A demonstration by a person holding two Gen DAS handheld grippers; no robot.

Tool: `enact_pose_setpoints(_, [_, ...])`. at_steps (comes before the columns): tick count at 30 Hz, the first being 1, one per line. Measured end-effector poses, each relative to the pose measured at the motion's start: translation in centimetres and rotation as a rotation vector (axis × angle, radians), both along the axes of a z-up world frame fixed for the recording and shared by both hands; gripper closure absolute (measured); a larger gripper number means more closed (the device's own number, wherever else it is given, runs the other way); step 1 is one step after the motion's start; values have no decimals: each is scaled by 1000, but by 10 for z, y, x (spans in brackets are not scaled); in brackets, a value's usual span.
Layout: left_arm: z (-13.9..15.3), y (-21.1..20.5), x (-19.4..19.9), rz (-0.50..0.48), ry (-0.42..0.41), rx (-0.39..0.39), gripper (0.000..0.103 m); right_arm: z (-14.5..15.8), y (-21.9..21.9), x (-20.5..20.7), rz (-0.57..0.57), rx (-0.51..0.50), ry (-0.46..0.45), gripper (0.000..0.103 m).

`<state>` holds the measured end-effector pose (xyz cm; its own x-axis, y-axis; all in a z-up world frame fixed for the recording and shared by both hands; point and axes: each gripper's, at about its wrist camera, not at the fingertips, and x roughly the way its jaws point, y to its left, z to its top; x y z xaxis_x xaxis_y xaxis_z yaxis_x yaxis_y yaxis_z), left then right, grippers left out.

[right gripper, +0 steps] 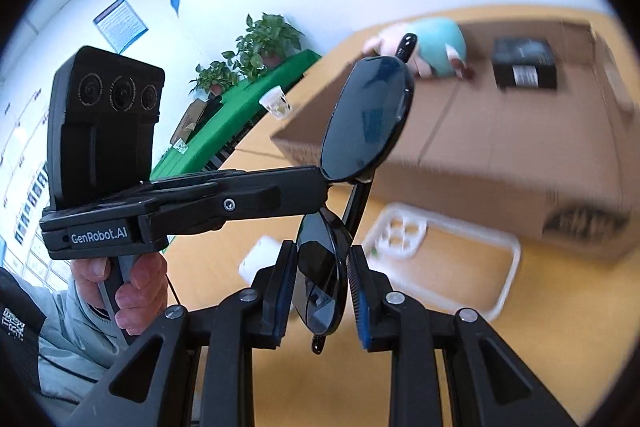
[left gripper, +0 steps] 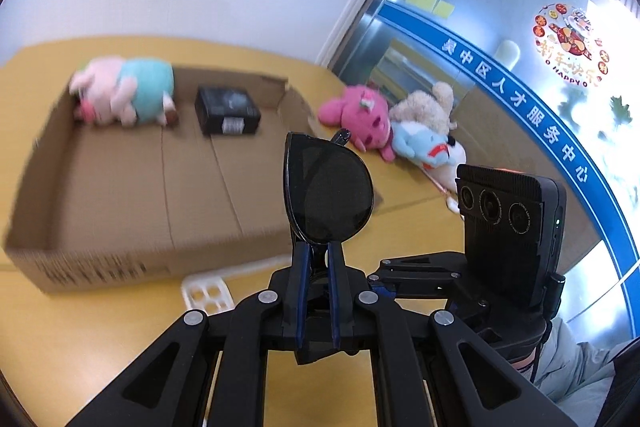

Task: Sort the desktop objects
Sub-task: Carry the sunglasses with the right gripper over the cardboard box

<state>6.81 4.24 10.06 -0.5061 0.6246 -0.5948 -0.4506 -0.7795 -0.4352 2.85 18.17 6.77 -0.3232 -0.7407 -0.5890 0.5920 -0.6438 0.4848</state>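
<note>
In the cardboard box (left gripper: 132, 195) we already have a pig plush (left gripper: 124, 91) at its far left and a black box (left gripper: 226, 111) to the right of that; right of the cardboard box, three plush toys (left gripper: 400, 127) still wait on the surface (left gripper: 80, 339). Our left gripper (left gripper: 318, 251) pinches the sunglasses (left gripper: 328, 187) at the bridge, above the cardboard box's near wall. Our right gripper (right gripper: 322, 267) has its jaws spread around the lower lens, seemingly not touching.

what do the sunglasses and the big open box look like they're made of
Sunglasses: glossy black frame, likely plastic, with dark tinted lenses that mirror the room. Cardboard box: brown corrugated cardboard, matte, with fold creases across its floor and printing on its front wall.
</note>
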Motion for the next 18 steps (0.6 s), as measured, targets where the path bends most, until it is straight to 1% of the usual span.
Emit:
enact_pose_setpoints(4, [26, -9, -17, 21, 67, -16, 97, 26, -11, -23, 16, -6, 55, 78])
enact_pose_setpoints(6, [36, -14, -26, 31, 85, -16, 97, 35, -16, -36, 19, -13, 69, 78])
enact_pose_setpoints(9, [50, -23, -38, 49, 123, -19, 97, 52, -25, -50, 17, 3, 107, 78])
enact_pose_setpoints(13, [68, -36, -49, 63, 166, -22, 97, 71, -39, -67, 24, 16, 153, 78])
enact_pose_setpoints(18, [82, -49, -59, 87, 200, -36, 97, 86, -52, -81, 38, 14, 190, 78])
